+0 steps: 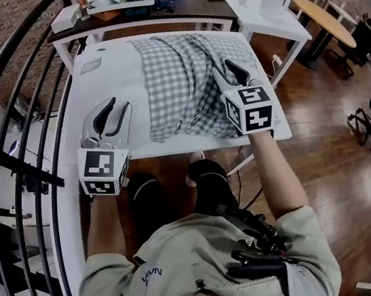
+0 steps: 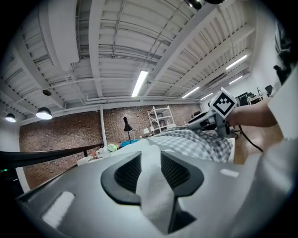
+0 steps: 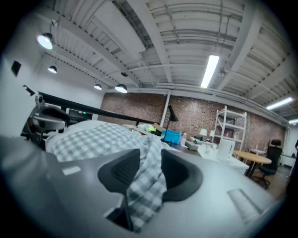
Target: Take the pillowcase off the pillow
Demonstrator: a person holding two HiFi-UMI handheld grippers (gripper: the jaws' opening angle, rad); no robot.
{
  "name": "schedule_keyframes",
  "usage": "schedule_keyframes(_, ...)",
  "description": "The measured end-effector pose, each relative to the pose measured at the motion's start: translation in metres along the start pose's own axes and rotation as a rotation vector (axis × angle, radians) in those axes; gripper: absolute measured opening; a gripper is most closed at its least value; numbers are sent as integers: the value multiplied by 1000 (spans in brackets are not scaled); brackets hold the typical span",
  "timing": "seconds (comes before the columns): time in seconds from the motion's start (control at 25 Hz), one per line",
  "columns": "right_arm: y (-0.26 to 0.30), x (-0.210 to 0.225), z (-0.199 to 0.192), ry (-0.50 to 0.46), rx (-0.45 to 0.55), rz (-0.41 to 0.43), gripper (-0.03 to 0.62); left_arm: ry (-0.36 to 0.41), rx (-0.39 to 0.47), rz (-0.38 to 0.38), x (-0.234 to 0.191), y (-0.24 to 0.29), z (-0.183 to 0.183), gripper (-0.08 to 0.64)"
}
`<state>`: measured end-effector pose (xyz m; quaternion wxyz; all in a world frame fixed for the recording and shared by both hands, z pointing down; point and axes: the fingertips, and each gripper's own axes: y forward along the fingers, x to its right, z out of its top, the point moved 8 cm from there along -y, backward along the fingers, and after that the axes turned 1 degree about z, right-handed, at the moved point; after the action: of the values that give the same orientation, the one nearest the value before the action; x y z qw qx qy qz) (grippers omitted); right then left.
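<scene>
The left gripper (image 1: 116, 105) is held with its jaws parted, and a fold of the white pillow (image 2: 151, 186) is left slack between them. To its right the checked pillowcase (image 1: 176, 83) is spread. The right gripper (image 1: 227, 69) is likewise opened. A pillowcase fold is draped unclamped between its jaws, and the rest is heaped ahead-left.

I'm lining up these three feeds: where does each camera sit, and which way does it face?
Head view: on the person's head, looking down at the table and checked pillowcase; both forearms, torso, left tool and right tool show.
Left gripper view: on the left tool, looking level across the table, white cloth between its jaws; the right forearm shows.
Right gripper view: on the right tool, facing the brick wall, pillowcase between its jaws.
Shared: all three show the pillowcase.
</scene>
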<state>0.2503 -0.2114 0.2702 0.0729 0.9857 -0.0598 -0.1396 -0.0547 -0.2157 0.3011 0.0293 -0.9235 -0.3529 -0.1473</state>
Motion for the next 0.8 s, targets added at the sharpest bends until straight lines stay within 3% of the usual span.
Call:
schedule_keyframes(0.16, -39, -40, -12, 26, 74, 35, 146, 22, -62, -16, 26, -10, -16, 179)
schedule_keyframes(0.28, -58, -83, -38, -42, 36, 98, 147, 65, -88, -14, 39, -13, -28, 232)
schedule_keyframes(0.4, -60, -121, -63, -63, -18, 160, 158, 72, -111, -24, 43, -9, -40, 235)
schedule_keyframes(0.48, -48, -130, -72, -70, -45, 160, 170, 91, -119, -12, 44, -2, -44, 206)
schedule_keyframes(0.52, -42, -131, -74, -82, -60, 147, 168, 106, -119, -1, 44, 0, -44, 149)
schedule_keyframes(0.6, -34, -127, -74, -135, -86, 106, 99, 121, -105, 15, 42, 2, -41, 20)
schedule_keyframes(0.8, -39, -99, -62, -219, -59, -22, 14, 107, -41, 90, 10, 1, -9, 13)
